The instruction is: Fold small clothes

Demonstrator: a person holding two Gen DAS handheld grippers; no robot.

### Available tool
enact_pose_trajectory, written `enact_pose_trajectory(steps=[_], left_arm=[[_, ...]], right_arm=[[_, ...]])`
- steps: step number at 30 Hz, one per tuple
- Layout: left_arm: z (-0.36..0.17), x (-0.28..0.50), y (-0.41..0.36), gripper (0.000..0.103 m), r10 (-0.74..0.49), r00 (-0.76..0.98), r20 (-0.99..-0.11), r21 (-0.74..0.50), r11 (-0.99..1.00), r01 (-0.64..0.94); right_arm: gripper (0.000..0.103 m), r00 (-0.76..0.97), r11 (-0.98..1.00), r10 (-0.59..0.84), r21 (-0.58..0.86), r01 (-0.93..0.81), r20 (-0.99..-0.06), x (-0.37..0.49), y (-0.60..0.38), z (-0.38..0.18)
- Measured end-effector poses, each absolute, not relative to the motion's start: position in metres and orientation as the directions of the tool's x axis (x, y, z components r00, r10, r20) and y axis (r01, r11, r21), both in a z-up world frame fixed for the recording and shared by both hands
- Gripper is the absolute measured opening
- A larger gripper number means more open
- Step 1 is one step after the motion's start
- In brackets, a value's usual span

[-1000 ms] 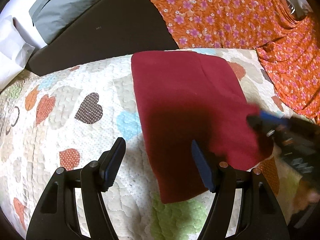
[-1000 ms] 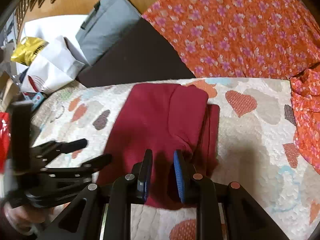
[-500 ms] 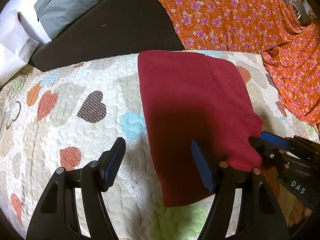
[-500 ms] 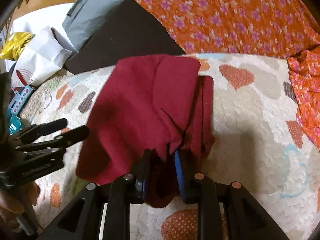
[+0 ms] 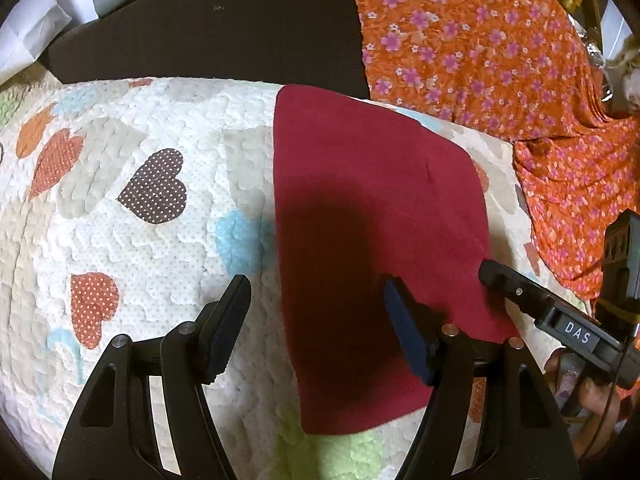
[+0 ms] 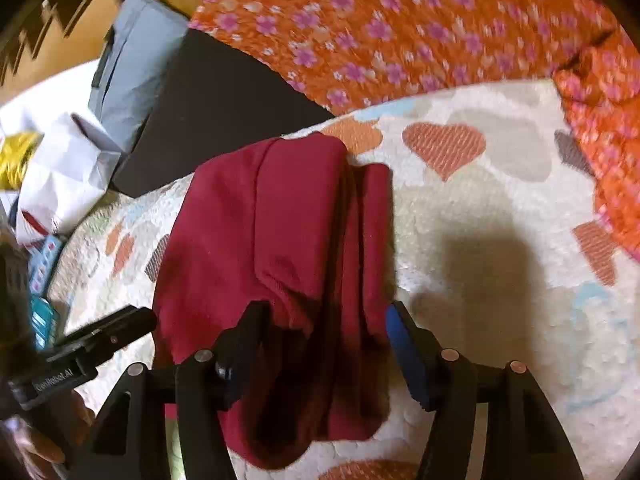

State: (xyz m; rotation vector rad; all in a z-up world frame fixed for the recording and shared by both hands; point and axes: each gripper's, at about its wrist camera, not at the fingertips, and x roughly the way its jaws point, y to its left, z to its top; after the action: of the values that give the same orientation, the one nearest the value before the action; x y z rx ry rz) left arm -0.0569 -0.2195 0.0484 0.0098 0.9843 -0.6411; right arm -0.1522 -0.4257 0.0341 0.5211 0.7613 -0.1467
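Lying folded on the heart-patterned quilt (image 5: pixel 132 264), the dark red garment (image 5: pixel 372 208) forms a long slab running from the quilt's far edge toward the near side. In the left wrist view its top layer is smooth and flat, with straight left and far edges. In the right wrist view the same garment (image 6: pixel 280 232) shows stacked layers: a broad upper fold on the left and narrower folds bunched along its right side, the near end rumpled and in shadow.

The right gripper (image 6: pixel 324 340) stands wide apart over that near end, one finger on each side of the bunched cloth, clasping nothing. In the left wrist view it (image 5: pixel 496 276) reaches in from the right, its tip at the garment's right edge; whether it touches the cloth there cannot be told.

The left gripper (image 5: pixel 316 328) is also spread wide and empty, hovering over the garment's left edge, its right finger above the red cloth and its left finger above bare quilt. In the right wrist view it (image 6: pixel 112 332) appears at the left, near the garment's left edge.

Beyond the quilt's far edge lies a dark cushion (image 5: pixel 208 24), with orange floral fabric (image 5: pixel 472 48) draped past the far right corner. A grey bag (image 6: pixel 132 72) and white paper bag (image 6: pixel 64 172) sit off to the far left.
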Motion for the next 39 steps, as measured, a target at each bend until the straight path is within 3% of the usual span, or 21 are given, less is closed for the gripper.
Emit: enact_pose_trajectory(steps=[11,15,23,26,29,31,33,39], left_arm=[[0.037,-0.031,-0.225,0.074,-0.576,0.311,-0.756,-0.400,0.782,0.478],[0.029,-0.023,-0.229,0.080,-0.584,0.307,-0.751,-0.412,0.778,0.474],[0.007,-0.009,-0.235,0.085,-0.666,0.227,-0.710,-0.547,0.726,0.417],[0.010,-0.014,-0.238,0.082,-0.693,0.193,-0.695,-0.575,0.696,0.430],[0.021,-0.021,-0.238,0.068,-0.678,0.205,-0.705,-0.543,0.703,0.459],[0.030,-0.027,-0.230,0.059,-0.691,0.192,-0.697,-0.567,0.695,0.442],[0.043,-0.043,-0.216,0.059,-0.713,0.178,-0.679,-0.597,0.676,0.431],[0.077,-0.111,-0.167,0.059,-0.638,0.204,-0.743,-0.492,0.726,0.480]], right_arm=[[0.065,0.713,0.854,0.018,0.382,0.353,-0.701,-0.129,-0.450,0.032],[0.065,0.725,0.814,0.124,0.488,0.316,-0.678,-0.116,-0.463,0.019],[0.075,0.751,0.795,0.162,0.535,0.285,-0.640,-0.103,-0.466,0.006],[0.048,0.754,0.803,0.207,0.548,0.233,-0.623,-0.098,-0.460,0.011],[0.035,0.750,0.856,0.148,0.463,0.230,-0.645,-0.101,-0.446,0.025],[0.033,0.762,0.870,0.123,0.438,0.226,-0.636,-0.111,-0.437,0.037],[0.032,0.774,0.875,0.134,0.441,0.201,-0.619,-0.125,-0.426,0.049],[0.032,0.790,0.866,0.227,0.489,0.104,-0.569,-0.182,-0.383,0.064]])
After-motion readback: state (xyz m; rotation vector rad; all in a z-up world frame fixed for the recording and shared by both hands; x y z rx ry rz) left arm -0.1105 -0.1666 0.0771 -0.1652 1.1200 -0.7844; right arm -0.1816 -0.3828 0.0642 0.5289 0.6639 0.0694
